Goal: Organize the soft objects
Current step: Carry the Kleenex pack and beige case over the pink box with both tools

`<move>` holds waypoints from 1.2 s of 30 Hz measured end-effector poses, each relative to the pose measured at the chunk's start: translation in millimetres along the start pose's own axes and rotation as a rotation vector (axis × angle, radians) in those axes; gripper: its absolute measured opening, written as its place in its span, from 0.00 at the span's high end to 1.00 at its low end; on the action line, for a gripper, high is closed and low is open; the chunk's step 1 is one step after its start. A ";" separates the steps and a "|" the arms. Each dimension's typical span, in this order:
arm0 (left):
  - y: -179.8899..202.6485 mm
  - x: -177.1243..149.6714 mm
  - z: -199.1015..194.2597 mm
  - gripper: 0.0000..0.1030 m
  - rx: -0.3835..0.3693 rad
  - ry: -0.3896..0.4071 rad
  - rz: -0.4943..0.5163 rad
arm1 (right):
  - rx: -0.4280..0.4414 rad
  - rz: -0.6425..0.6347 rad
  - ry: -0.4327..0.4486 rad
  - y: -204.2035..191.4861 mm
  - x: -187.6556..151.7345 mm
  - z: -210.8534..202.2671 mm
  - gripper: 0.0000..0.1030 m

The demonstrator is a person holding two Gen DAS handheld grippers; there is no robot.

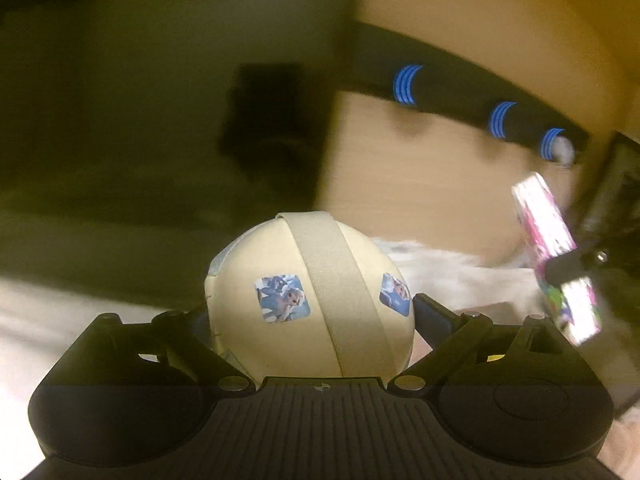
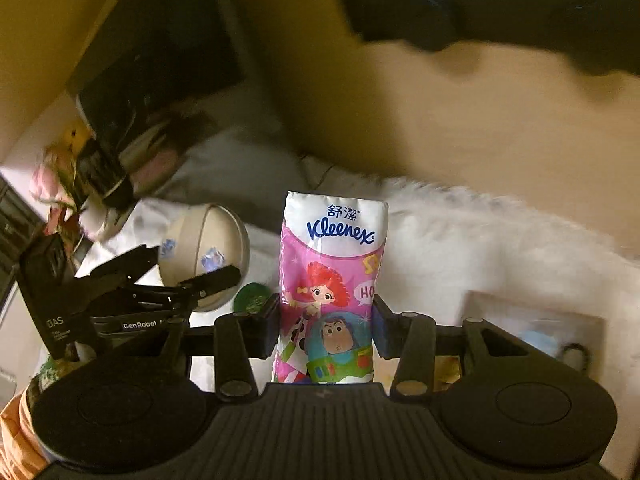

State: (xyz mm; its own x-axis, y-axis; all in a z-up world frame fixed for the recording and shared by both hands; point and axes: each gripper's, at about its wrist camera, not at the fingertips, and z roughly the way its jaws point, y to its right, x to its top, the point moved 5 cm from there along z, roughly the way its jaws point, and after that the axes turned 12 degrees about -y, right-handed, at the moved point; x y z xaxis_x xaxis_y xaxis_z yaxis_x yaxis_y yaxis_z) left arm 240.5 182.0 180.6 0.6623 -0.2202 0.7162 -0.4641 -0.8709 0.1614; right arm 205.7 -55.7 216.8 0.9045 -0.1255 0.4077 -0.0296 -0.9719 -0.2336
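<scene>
Cream ball (image 1: 308,296), banded and stickered, sits clamped between the left gripper's (image 1: 310,312) jaws at six o'clock in the left wrist view; the tissue pack (image 1: 556,256) shows at three o'clock. Right wrist view: the Kleenex pack stands upright, pinched between the right gripper's (image 2: 326,320) half-closed jaws at center, the ball at nine o'clock over white fur (image 2: 480,236).
</scene>
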 end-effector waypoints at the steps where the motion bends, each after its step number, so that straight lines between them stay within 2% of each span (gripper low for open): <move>1: 12.7 1.0 6.8 0.05 -0.024 -0.001 0.014 | -0.015 0.014 0.020 7.8 -2.5 -10.4 0.57; 5: 67.0 -0.1 45.2 0.05 -0.130 -0.065 0.082 | -0.091 0.081 0.070 54.6 -16.7 -33.0 0.57; 10: 146.5 -4.6 94.3 0.05 -0.260 -0.124 0.176 | -0.192 0.142 0.104 107.9 -35.4 -40.6 0.57; 13: 190.2 -13.4 137.8 0.04 -0.342 -0.172 0.200 | -0.209 0.203 0.101 143.4 -46.8 -41.0 0.56; 15: 209.1 -28.5 172.7 0.04 -0.309 -0.263 0.243 | -0.218 0.239 0.092 166.3 -52.9 -32.7 0.56; 17: 222.4 -43.5 196.8 0.07 -0.208 -0.321 0.339 | -0.215 0.274 0.073 187.5 -59.3 -19.4 0.56; 19: 230.8 -53.6 201.8 0.09 -0.135 -0.314 0.430 | -0.202 0.300 0.051 202.5 -64.4 -0.7 0.56; 25: 233.5 -52.6 200.3 0.07 -0.094 -0.275 0.533 | -0.062 0.286 -0.008 214.4 -74.2 52.1 0.56; 27: 232.7 -52.9 194.9 0.07 -0.103 -0.264 0.566 | -0.070 0.283 -0.006 219.6 -73.4 64.5 0.56; 30: 225.1 -46.5 181.2 0.08 -0.095 -0.252 0.568 | -0.133 0.271 -0.029 224.4 -75.9 75.1 0.56; 36: 198.2 -22.8 145.4 0.12 -0.159 -0.198 0.397 | -0.148 0.267 -0.065 235.3 -91.2 84.1 0.56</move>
State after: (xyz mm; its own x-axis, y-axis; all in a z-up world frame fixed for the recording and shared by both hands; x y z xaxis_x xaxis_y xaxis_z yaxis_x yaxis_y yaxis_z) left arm 218.9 -49.4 97.5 0.5077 -0.6155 0.6029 -0.7783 -0.6278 0.0145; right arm 152.1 -256.1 50.4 0.8814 -0.3719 0.2911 -0.3271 -0.9253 -0.1919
